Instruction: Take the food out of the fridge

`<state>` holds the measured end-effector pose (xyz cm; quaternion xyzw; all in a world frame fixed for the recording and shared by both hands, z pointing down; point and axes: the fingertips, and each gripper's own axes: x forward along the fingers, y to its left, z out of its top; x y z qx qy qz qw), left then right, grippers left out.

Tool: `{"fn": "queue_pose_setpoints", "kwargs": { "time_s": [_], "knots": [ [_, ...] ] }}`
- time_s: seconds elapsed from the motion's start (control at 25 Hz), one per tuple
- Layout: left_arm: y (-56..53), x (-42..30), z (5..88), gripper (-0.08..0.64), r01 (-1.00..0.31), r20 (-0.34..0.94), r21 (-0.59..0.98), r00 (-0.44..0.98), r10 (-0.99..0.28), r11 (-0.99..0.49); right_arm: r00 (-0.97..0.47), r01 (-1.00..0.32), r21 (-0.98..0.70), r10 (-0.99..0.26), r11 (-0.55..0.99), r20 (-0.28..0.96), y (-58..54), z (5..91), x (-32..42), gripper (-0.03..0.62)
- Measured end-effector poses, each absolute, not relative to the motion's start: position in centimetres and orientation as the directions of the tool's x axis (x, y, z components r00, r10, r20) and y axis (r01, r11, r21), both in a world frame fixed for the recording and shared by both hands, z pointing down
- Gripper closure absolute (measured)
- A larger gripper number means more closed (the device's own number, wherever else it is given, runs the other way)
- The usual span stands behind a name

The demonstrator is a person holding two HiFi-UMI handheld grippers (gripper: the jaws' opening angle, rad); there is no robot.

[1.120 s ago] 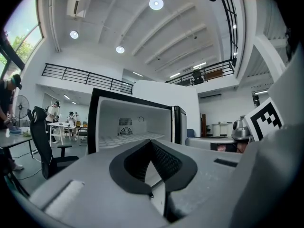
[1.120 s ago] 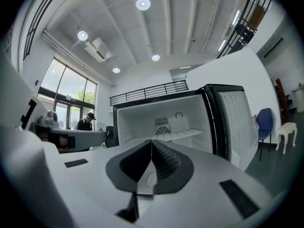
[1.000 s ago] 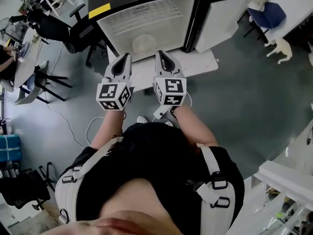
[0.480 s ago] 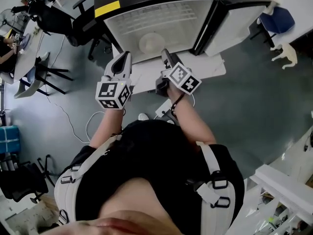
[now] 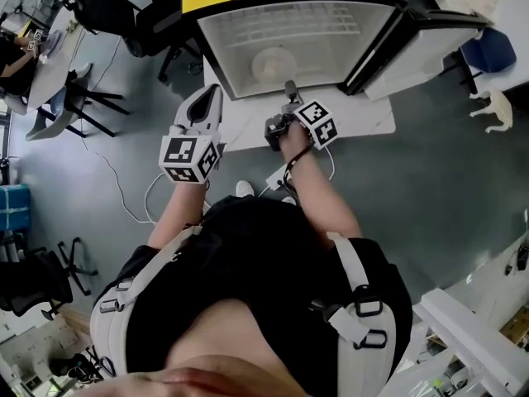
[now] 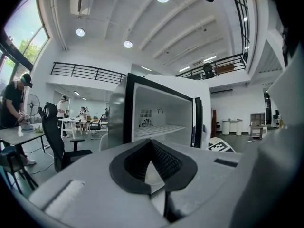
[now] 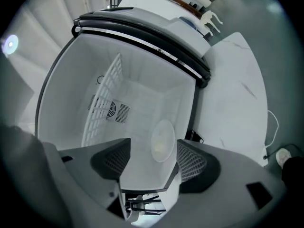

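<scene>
The small fridge stands on a white table with its door swung open to the right. Inside, on the fridge floor, lies a pale round plate with a faint yellowish bit of food on it. My right gripper is rolled onto its side just in front of the opening. Its jaws are opening, and nothing is between them. In the right gripper view the plate shows well beyond the right gripper. My left gripper is held left of the opening, shut and empty.
A wire shelf sits in the upper part of the fridge. Office chairs and desks with people are at the left. A cable trails on the grey floor under the table edge.
The right gripper has rolled onto its side, dropped lower toward the fridge opening, and its jaws have gone from shut to wide apart. The left gripper has crept forward a little.
</scene>
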<state>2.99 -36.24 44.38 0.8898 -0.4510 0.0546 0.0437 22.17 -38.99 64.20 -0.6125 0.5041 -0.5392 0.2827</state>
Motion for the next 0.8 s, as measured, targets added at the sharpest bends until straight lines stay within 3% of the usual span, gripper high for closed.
{"fn": "queue_pose_setpoints", "kwargs": {
  "time_s": [0.24,0.8],
  "knots": [
    [-35.7,0.0,44.4,0.557,-0.839,0.149,0.018,0.540,-0.828,-0.544,-0.085,-0.191,-0.888,-0.894,-0.419,0.440,-41.0,68.4,21.2,0.305],
    [-34.3,-5.9,44.8,0.557,-0.898,0.175,-0.017,0.431,-0.885,-0.440,-0.055,-0.164,-0.825,-0.830,-0.541,0.555,-45.0,74.1,20.8,0.304]
  ]
}}
